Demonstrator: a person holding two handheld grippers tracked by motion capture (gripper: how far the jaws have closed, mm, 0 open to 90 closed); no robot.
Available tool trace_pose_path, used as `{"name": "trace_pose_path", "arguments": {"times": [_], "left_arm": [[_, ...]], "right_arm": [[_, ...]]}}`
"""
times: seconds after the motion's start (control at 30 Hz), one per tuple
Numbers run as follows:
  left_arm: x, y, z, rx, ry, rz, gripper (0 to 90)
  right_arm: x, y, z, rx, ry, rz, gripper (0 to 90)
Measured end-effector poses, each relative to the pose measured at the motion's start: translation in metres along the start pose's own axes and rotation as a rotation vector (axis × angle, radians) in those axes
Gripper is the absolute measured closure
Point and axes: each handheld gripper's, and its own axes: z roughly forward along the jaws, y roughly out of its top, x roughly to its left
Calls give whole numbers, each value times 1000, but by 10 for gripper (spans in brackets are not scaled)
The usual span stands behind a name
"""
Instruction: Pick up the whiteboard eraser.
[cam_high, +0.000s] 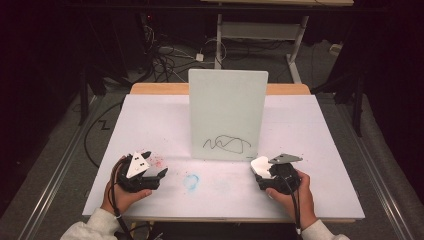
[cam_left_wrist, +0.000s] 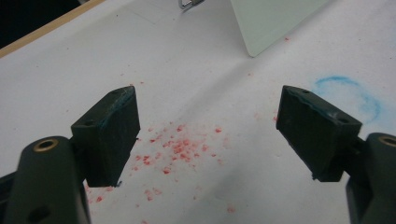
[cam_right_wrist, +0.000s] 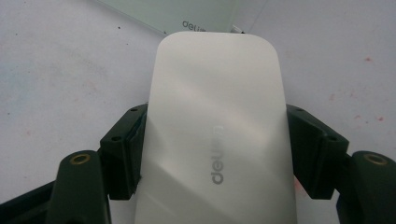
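The right gripper (cam_high: 263, 170) is clenched on a white whiteboard eraser (cam_right_wrist: 217, 135), its two black jaws pressing the eraser's long sides, and holds it near the front right part of the table (cam_high: 320, 150), just in front of the lower right corner of the upright whiteboard (cam_high: 227, 107). The left gripper (cam_left_wrist: 208, 135) is released, its jaws spread wide with nothing between them, resting over a scatter of red crumbs (cam_left_wrist: 175, 149) near the front left part of the table. The main risk, as I judge it, is the board: it stands on edge near the table's middle, and a firm wipe across the black scribble (cam_high: 226, 145) low on its face could push it backward or tip it, since the left gripper is well apart from it and gives no support. The eraser's smooth casing could also slip or twist between the pads if it is pressed at an angle, leaving the scribble only smeared. A wide sweep might drag the eraser over the faint blue ring (cam_high: 190, 181) or the crumbs and foul its face. As for writing, the eraser's top carries a grey logo that seems to read "deli", seen upside down in the right gripper view; the same word shows reflected on the board's lower edge (cam_right_wrist: 194, 24). The scribble is a loose loop, not legible as letters.
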Motion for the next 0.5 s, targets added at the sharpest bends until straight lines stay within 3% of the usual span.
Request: {"name": "trace_pose_path", "arguments": {"times": [0.23, 0.5], "left_arm": [[0, 0, 1, 1, 0, -2, 204], [1, -3, 0, 9, 4, -8, 204]], "right_arm": [[-2, 2, -9, -68, -16, -78, 303], [5, 14, -22, -168, -74, -272, 304]]}}
